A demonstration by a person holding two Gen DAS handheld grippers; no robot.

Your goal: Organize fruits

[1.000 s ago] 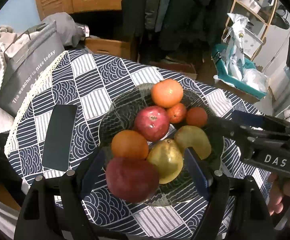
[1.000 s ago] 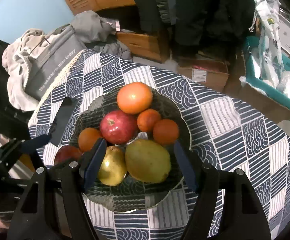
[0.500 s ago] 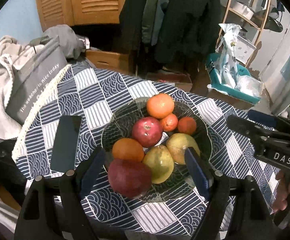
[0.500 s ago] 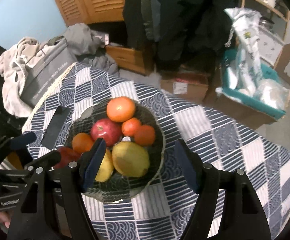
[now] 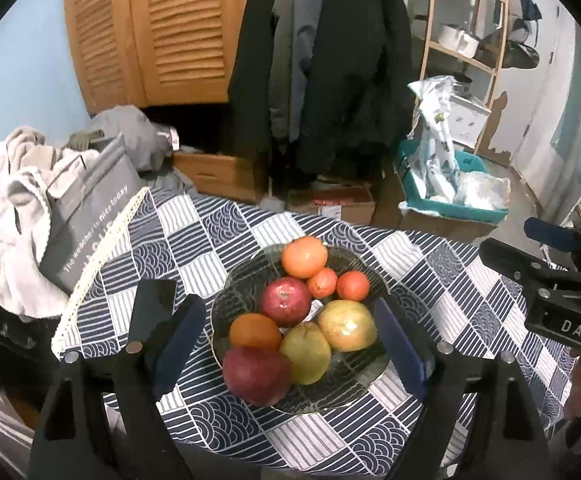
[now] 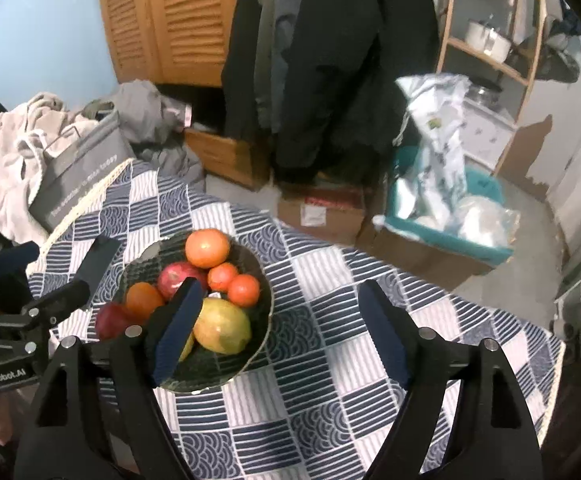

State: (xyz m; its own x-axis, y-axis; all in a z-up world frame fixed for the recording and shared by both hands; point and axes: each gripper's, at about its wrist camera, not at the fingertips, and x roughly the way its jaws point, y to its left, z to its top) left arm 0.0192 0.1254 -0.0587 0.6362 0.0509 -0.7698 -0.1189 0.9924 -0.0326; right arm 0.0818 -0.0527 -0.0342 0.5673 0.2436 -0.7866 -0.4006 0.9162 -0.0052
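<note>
The left hand-held gripper (image 5: pixel 288 344) and the right hand-held gripper (image 6: pixel 278 330) both hover above the worktop (image 5: pixel 442 276) with jaws opening and nothing pressed between their blue pads. The landmark is the dark glass bowl (image 5: pixel 246 280), which sits on the blue-and-white patterned cloth and holds all the fruit. In it a big orange (image 5: pixel 304 257) lies at the far rim, two small tangerines (image 5: pixel 322 283) just in front of it, a red apple (image 5: pixel 285 306) in the middle, another orange (image 5: pixel 255 332) to its near left, two yellow-green pears (image 5: pixel 346 325) on the near right, and a dark red apple (image 5: pixel 256 374) at the near rim. Readable writing: the right hand-held gripper's body, seen at the right edge of the left wrist view, carries the white letters "DAS" (image 5: pixel 577 335); the left one, seen at the left edge of the right wrist view, carries "GenRobot.AI" (image 6: pixel 0 377). A grey bag (image 5: pixel 90 216) beyond the worktop edge, left of the bowl, reads "The weather is nice today". A black phone (image 5: pixel 150 312) lies flat just left of the bowl. The right wrist view shows bare cloth right of the bowl, and its own left finger hides one pear. The left wrist view alone shows the whole bowl framed between its fingers.
</note>
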